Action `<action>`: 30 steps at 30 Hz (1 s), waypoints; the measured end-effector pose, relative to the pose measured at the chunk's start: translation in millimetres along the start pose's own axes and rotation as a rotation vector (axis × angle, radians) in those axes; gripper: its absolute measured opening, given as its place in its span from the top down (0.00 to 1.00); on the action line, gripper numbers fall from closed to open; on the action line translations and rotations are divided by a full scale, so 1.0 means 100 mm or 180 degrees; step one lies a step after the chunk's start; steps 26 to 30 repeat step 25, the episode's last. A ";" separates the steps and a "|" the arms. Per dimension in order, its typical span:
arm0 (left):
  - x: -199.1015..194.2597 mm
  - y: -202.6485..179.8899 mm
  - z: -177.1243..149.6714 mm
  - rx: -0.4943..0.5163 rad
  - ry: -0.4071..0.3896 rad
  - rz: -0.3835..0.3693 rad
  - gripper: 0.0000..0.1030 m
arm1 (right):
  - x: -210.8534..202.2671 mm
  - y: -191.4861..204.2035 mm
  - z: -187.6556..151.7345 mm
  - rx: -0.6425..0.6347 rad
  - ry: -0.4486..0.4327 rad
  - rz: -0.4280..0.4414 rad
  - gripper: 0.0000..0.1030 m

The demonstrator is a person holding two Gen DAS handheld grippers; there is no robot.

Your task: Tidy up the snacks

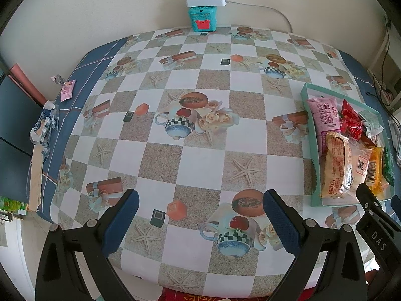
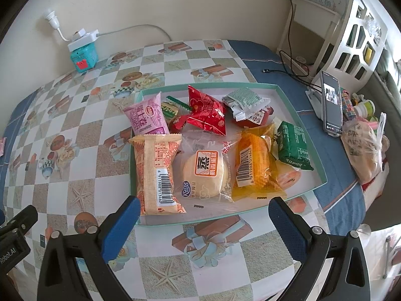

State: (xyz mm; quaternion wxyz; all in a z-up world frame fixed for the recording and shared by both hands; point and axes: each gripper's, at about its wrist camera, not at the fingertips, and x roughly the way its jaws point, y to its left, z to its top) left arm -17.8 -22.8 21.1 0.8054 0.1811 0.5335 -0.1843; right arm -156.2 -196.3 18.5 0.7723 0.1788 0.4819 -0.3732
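A shallow teal tray (image 2: 288, 87) on the checkered table holds several snack packs: a pink wafer pack (image 2: 147, 118), an orange pack (image 2: 156, 173), a clear bun pack (image 2: 205, 173), a yellow pack (image 2: 253, 168), a green pack (image 2: 293, 145) and a red pack (image 2: 205, 110). My right gripper (image 2: 204, 209) is open and empty at the tray's near edge. My left gripper (image 1: 200, 200) is open and empty over the bare table; the tray (image 1: 307, 115) lies to its right. A small pink pack (image 1: 67, 90) and a blue-white wrapper (image 1: 45, 125) lie at the table's left edge.
A teal box (image 1: 202, 20) with a white power strip on top stands at the back wall. A phone on a stand (image 2: 332, 102), cables and a bag (image 2: 363, 150) sit right of the tray. A dark chair (image 1: 15, 115) stands left of the table.
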 end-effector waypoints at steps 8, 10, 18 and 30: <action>0.01 0.02 0.00 0.0002 0.0005 -0.0004 0.04 | 0.00 0.02 -0.01 -0.0020 0.0000 -0.0010 0.00; 0.01 0.02 0.00 0.0001 0.0004 -0.0005 0.04 | 0.00 0.02 -0.01 -0.0020 0.0000 -0.0010 0.00; -0.04 0.01 0.00 -0.0017 -0.0095 0.0072 0.04 | 0.00 0.03 -0.01 -0.0019 0.0001 -0.0012 0.00; -0.04 0.00 0.01 -0.0003 -0.0081 0.0024 0.04 | 0.00 0.03 -0.01 -0.0015 0.0002 -0.0014 0.00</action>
